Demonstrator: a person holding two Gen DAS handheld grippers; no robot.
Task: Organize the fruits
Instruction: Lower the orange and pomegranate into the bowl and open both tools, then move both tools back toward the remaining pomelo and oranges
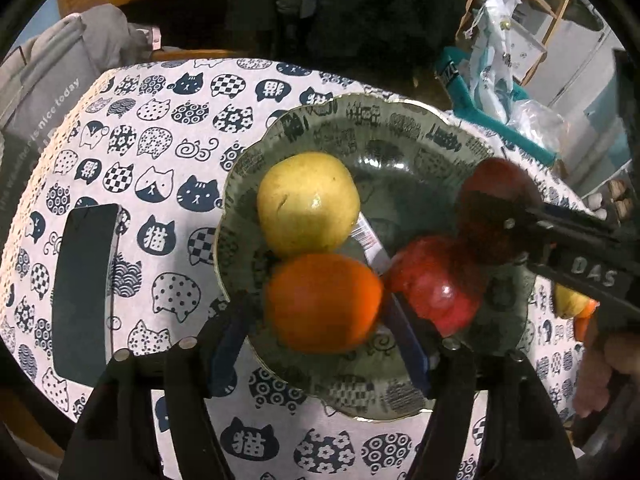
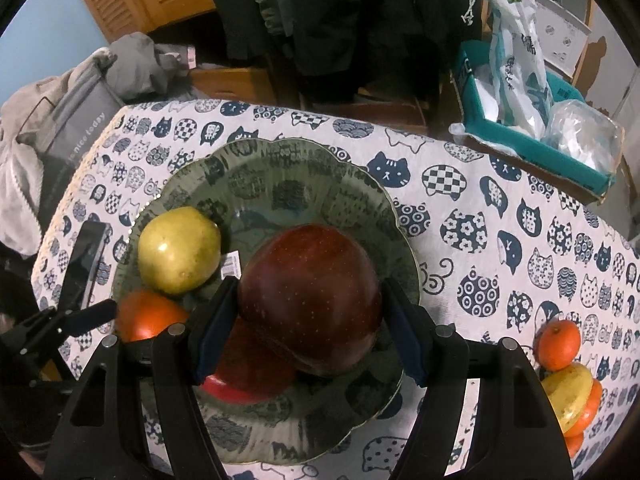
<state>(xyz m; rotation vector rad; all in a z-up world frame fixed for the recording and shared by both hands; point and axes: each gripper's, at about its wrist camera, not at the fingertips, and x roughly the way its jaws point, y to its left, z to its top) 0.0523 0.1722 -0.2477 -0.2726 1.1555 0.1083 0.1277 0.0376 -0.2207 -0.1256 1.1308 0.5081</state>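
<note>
Nearest in the right wrist view, the right gripper [image 2: 308, 332] is clamped on a dark red apple [image 2: 310, 296], both pads pressed against its sides, holding it over the middle of the green plate [image 2: 320, 184]. Directly beneath lies a brighter red apple [image 2: 240, 376], so the risk is plain: let go here and the dark apple would land on that fruit, roll off it, and could knock the others or run over the plate's low rim.

In the left wrist view, the left gripper [image 1: 320, 340] stands about half open around the orange [image 1: 324, 300] at the lower centre of the frame; the pads look just clear of its skin, so it appears to rest on the plate, not held. A careless pull-back could clip the orange and push it into the pear [image 1: 308, 204], which touches it from above.

The two tools are close together over one plate and could collide. A white label [image 1: 370, 240] lies between the fruits.

Further out, a dark phone [image 1: 82, 292] lies at the left on the cat-print tablecloth [image 2: 500, 240]. At the lower right of the right wrist view, more fruit [image 2: 568, 380] waits in a small pile. Beyond the table's far edge stands a teal box [image 2: 532, 144].
</note>
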